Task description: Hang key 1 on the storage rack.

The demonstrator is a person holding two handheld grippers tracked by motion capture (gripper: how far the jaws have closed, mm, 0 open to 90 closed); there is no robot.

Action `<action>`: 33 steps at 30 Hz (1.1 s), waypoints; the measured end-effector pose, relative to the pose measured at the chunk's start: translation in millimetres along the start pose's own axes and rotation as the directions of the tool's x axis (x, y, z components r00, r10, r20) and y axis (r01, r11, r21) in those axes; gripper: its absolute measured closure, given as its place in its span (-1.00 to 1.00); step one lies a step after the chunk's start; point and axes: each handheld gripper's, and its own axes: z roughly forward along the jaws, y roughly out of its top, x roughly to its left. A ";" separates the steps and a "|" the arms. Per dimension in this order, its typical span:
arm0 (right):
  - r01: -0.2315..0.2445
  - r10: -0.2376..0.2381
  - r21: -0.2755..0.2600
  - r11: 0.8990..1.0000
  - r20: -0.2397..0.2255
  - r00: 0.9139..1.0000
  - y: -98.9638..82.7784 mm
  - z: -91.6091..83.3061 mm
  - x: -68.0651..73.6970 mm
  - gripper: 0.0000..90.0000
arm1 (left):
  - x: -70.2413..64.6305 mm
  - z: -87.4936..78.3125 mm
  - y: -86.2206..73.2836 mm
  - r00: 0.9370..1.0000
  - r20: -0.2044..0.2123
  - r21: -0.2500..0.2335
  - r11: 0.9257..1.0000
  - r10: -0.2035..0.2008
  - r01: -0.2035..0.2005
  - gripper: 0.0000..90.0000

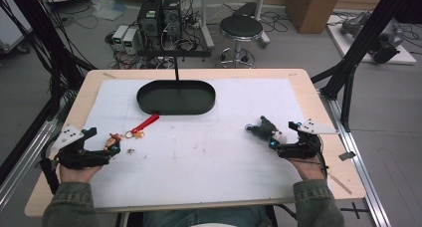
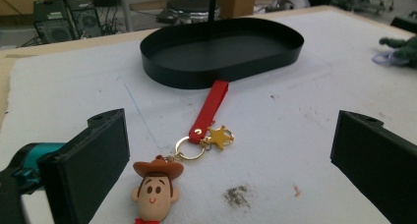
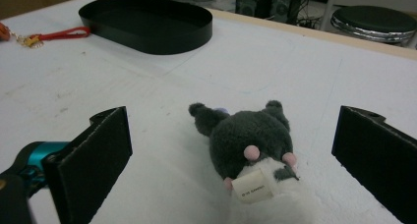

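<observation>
Left gripper (image 1: 115,143) low at the near left of the counter (image 1: 199,157), fingers (image 2: 93,155) spread wide around the cowboy keychain (image 2: 156,187), pads clear of it on both sides. Keychain flat on the white mat, head nearest the gripper, gold ring and star charm (image 2: 220,136) just beyond, red strap (image 2: 212,103) stretching away to touch the near wall of the black oval tray (image 2: 221,52). Right gripper (image 1: 279,137) at the near right, fingers (image 3: 96,155) likewise spread, straddling the grey plush toy (image 3: 251,140) without pressing it; plush lying on its side with a paper tag near the white belly. Likely step: closing on each item for a carry to the tray. Risks from here: a pinch on the smooth, rounded cowboy head slipping off, or catching only the ring, leaving the strap to swing and snag on the tray rim. On the right, a shallow bite taking fur or tag alone and letting the plush drop mid-carry. Tray's thin upright post possibly in the way of a hasty approach, though its exact footing is hard to read. Both hands crossing toward the tray together could also collide.
</observation>
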 end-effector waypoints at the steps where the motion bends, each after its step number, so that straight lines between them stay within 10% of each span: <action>1: 0.004 -0.004 0.006 1.000 0.001 1.000 -0.2 0.7 0.1 -0.99 | -1.5 2.2 0.1 1.000 -0.007 0.020 1.000 0.021 -0.021 -0.96; 33: 0.021 -0.023 0.075 0.997 0.014 1.000 -2.4 7.7 0.2 -0.99 | -1.2 19.5 0.1 0.997 0.034 0.146 0.987 0.065 -0.069 -0.96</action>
